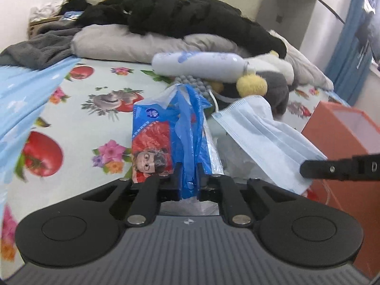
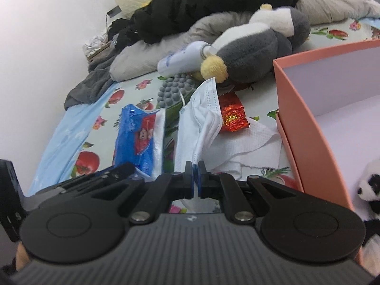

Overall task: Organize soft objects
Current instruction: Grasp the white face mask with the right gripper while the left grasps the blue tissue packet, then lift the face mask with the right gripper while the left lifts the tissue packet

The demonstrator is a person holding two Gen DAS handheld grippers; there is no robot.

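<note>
Fingers of the left hand-held gripper (image 1: 189, 180), seen from the left wrist, pinch the loose blue wrapper of a tissue pack (image 1: 166, 137) lying on the fruit-print bed sheet (image 1: 78, 109), with a pale blue face mask (image 1: 266, 130) just to its right, gripped at its near corner by the right hand-held gripper (image 1: 306, 168) beside an orange box (image 1: 344, 166). From the right wrist, the right hand-held gripper (image 2: 195, 178) is closed on the face mask's (image 2: 201, 116) lower edge, the tissue pack (image 2: 140, 135) to the left, a red foil packet (image 2: 234, 115) and white paper towel (image 2: 247, 142) to the right, a grey plush penguin (image 2: 256, 52) beyond, and the orange box (image 2: 306, 118) holding a panda plush (image 2: 370, 187).
</note>
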